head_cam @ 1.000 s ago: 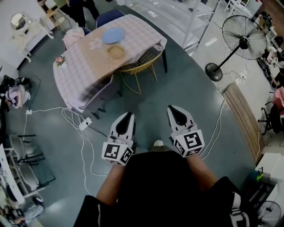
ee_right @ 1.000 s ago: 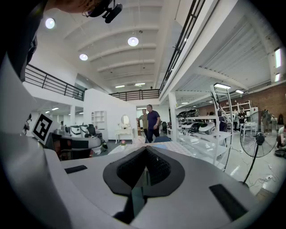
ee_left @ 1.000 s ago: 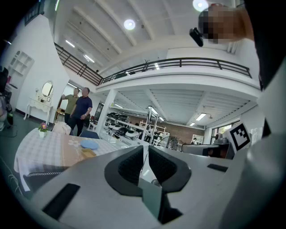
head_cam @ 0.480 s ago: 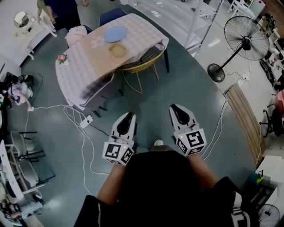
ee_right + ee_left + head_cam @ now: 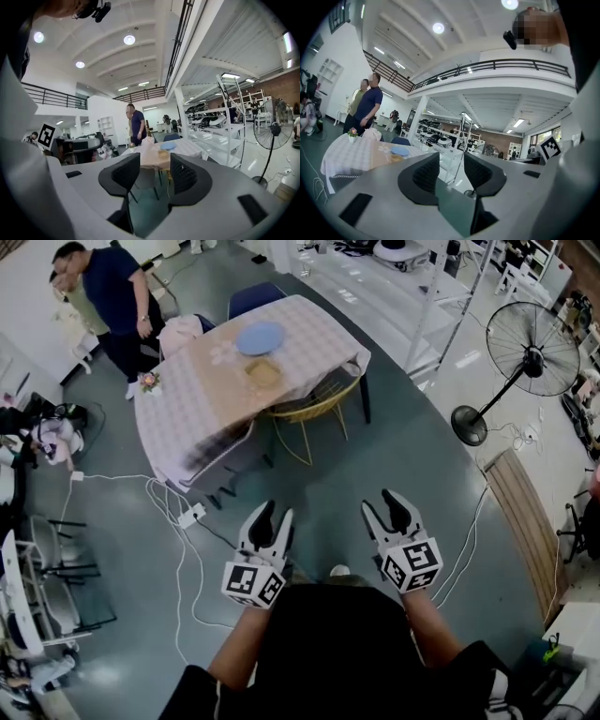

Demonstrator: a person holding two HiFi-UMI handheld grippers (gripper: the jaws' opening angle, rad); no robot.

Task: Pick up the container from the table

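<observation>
The container (image 5: 263,372) is a small tan square dish on the checked-cloth table (image 5: 187,413), just this side of a blue plate (image 5: 260,337). The table is well ahead of me, across bare floor. My left gripper (image 5: 272,515) and right gripper (image 5: 389,502) are held side by side in front of my body, pointing at the table and far short of it. The jaws of both are opening, with nothing between them. In the left gripper view the container (image 5: 396,158) shows small beside the left gripper (image 5: 451,161). In the right gripper view the table (image 5: 187,149) lies beyond the right gripper (image 5: 154,164).
Two people (image 5: 108,296) stand at the table's far left corner. A yellow wire chair (image 5: 314,404) is tucked under the near side. Cables and a power strip (image 5: 192,515) lie on the floor to my left. A standing fan (image 5: 530,343) and white shelving (image 5: 412,277) are on the right.
Both grippers' jaws have gone from shut to open. The two people have come into view beside the table, and the table sits a little further right in the head view.
</observation>
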